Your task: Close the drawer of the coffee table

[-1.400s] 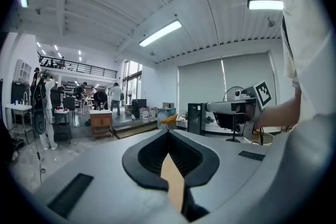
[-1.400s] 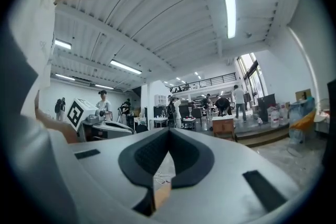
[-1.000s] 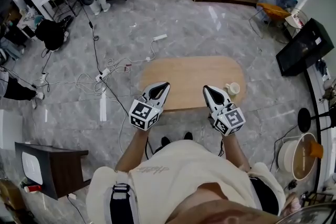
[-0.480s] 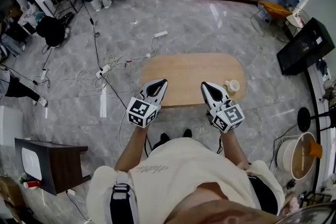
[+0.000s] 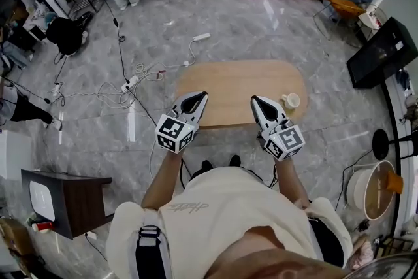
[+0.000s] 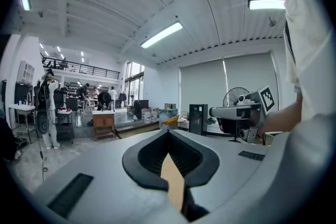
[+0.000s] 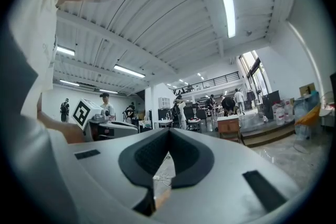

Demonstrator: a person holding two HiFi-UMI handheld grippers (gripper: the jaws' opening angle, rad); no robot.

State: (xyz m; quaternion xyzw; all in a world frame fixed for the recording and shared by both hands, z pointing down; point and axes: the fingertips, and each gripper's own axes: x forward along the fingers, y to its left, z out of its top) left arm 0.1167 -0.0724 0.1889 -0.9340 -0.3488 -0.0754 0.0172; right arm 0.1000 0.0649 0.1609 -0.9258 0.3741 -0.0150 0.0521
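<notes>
— Starting from the left: anything different from a second ago?

— Not much. Left gripper [image 5: 200,96]: raised a touch, held over the near edge of the coffee table [image 5: 235,78]. Tips pressed together, nothing between them.

— And the table?

— Slid slightly up the head view, probably from a small step back or a tilt of the head. No drawer sticking out along the near edge.

— Closed already, then?

— Either closed or hidden under the top; impossible to tell from above. No contact with any drawer front at present, so nothing being pushed.

— On to the right.

— Same again for the right gripper [image 5: 257,102]: lifted a little, over the near edge, tips meeting, empty. Just beyond, a small cup [image 5: 290,100] on the tabletop, clear of the jaws.

— Anything in the gripper views missing from the head view?

— Mostly the room. Aimed nearly level: a ceiling light [image 6: 161,34], a fan [image 6: 233,96]. Through the slit behind the left jaws, only a sliver of tan tabletop; behind the right jaws, a strip of floor with wires. Good for confirming both pairs closed on nothing; useless for finding the drawer.

— And the head view alone?

— Gives the layout: both tools side by side above the table, shoes [image 5: 206,174] just short of the near edge, cables [image 5: 130,85] strewn on the floor to the left.
</notes>
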